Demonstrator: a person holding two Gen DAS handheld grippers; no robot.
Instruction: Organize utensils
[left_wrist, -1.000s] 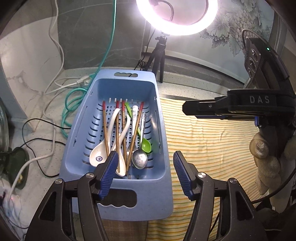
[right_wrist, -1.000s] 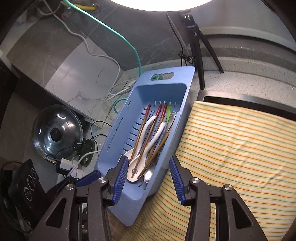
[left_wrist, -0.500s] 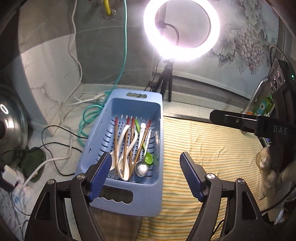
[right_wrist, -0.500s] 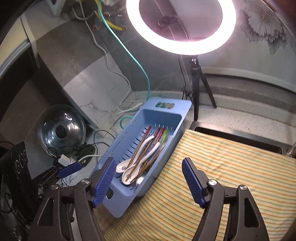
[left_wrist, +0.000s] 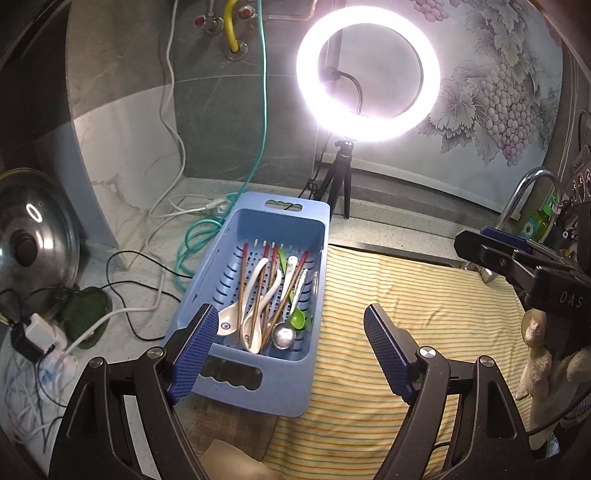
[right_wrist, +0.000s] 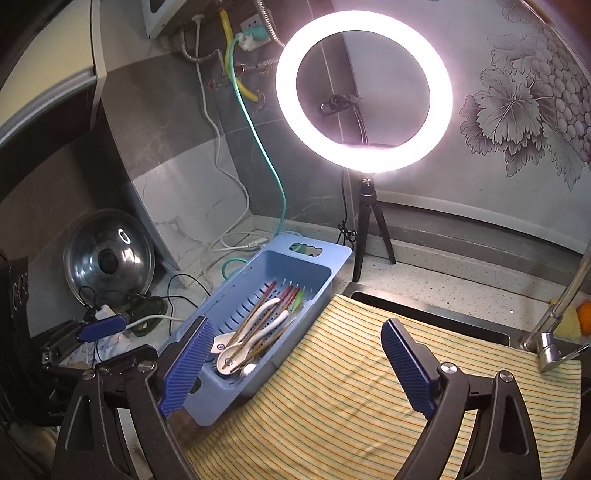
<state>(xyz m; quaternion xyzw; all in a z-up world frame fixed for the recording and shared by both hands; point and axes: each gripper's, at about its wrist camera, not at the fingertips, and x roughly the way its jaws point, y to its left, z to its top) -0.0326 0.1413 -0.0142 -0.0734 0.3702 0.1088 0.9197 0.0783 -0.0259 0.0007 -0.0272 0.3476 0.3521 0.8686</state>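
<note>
Basket (left_wrist: 280, 384): blue, beside the striped cloth (left_wrist: 406, 295) – long axis runs away from the cameras.
Utensils (left_wrist: 266, 295): inside, lengthwise; spoon bowls at the near end.
Left gripper (left_wrist: 291, 354): jaws opening, nothing between.
Right gripper (right_wrist: 295, 369): jaws opening – empty.

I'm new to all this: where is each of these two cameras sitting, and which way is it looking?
Left wrist view: rides on the left gripper, looking forward and down over its opening, empty jaws at the blue basket of utensils; the right gripper and a gloved hand show at the side.
Right wrist view: rides on the right gripper, jaws opening and empty, looking down over the striped cloth; the left gripper shows at the left.
Both share the basket, cloth, ring light and pot lid.
</note>
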